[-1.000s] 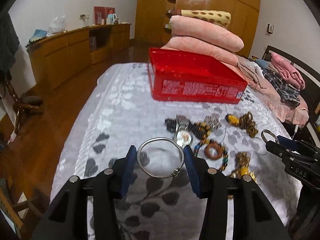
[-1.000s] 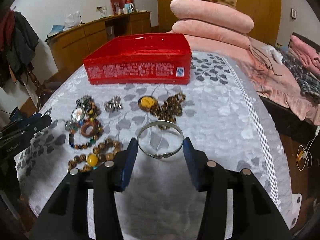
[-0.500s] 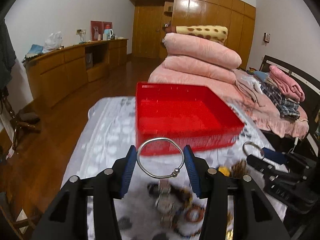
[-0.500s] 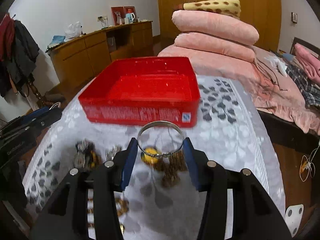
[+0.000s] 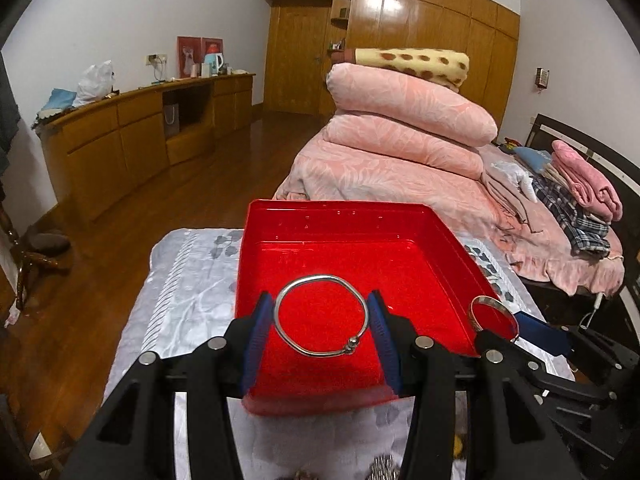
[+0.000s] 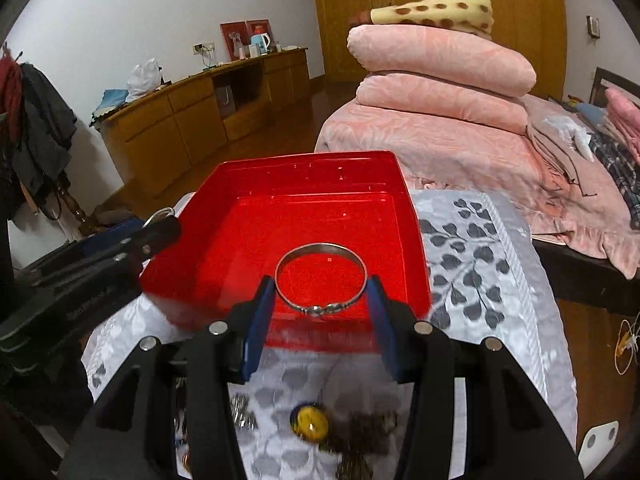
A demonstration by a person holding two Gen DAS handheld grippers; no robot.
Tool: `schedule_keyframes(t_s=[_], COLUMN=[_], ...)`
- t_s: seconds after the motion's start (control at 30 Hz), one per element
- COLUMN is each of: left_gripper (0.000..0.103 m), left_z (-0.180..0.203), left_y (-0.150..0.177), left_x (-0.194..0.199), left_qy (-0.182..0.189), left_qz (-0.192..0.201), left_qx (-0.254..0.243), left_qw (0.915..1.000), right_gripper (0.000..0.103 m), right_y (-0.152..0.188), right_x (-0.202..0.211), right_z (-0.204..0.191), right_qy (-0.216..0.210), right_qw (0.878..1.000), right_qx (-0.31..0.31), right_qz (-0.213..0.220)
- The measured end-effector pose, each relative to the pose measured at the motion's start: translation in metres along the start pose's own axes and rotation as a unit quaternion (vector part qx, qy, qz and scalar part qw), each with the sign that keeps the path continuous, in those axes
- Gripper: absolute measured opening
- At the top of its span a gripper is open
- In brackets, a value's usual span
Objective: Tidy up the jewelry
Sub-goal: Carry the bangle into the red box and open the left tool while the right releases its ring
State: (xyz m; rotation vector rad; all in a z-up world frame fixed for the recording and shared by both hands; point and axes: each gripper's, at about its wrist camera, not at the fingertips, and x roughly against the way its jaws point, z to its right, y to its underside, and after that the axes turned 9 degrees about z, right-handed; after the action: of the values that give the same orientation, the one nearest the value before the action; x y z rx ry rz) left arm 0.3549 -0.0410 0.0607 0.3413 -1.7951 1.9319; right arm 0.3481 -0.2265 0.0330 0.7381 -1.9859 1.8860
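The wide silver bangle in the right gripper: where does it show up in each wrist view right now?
Left wrist view: the wide silver bangle is at the right, seen nearly edge-on, over the near right corner of the red tray.
Right wrist view: the same bangle is at centre, pinched between the right gripper pads, above the tray.
Shared landmark: the red tray, with the stacked pink quilts behind it.

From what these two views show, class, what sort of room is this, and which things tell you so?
Most likely a home bedroom: folded pink quilts stacked on a bed, a tall wooden wardrobe wall behind, and a low wooden sideboard along the wall.
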Motion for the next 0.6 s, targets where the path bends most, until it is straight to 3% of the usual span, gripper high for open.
schedule_keyframes(t_s=[0.23, 0.33, 0.37, 0.6], left_gripper=[0.048, 0.049, 0.051, 0.062], left_z=[-0.008, -0.013, -0.015, -0.017], left_y=[0.003, 0.005, 0.006, -0.002], left_x=[-0.025, -0.028, -0.029, -0.008], left_qy=[-0.006, -0.006, -0.006, -0.001], left_qz=[-0.020, -0.028, -0.030, -0.008], left_qx=[0.012, 0.022, 0.027, 0.028], left_qw=[0.9997, 0.9993, 0.9992, 0.9996], right_gripper=[0.045, 0.051, 0.060, 0.060], right_y=[-0.009, -0.009, -0.009, -0.011], right_x=[-0.023, -0.027, -0.028, -0.008], right_z=[0.000, -0.001, -0.001, 0.006], right_qy=[-0.004, 0.002, 0.005, -0.002], right_qw=[1.000, 1.000, 1.000, 1.000], right_qx=[-0.006, -0.006, -0.005, -0.018], right_qz=[-0.006, -0.005, -0.003, 0.024])
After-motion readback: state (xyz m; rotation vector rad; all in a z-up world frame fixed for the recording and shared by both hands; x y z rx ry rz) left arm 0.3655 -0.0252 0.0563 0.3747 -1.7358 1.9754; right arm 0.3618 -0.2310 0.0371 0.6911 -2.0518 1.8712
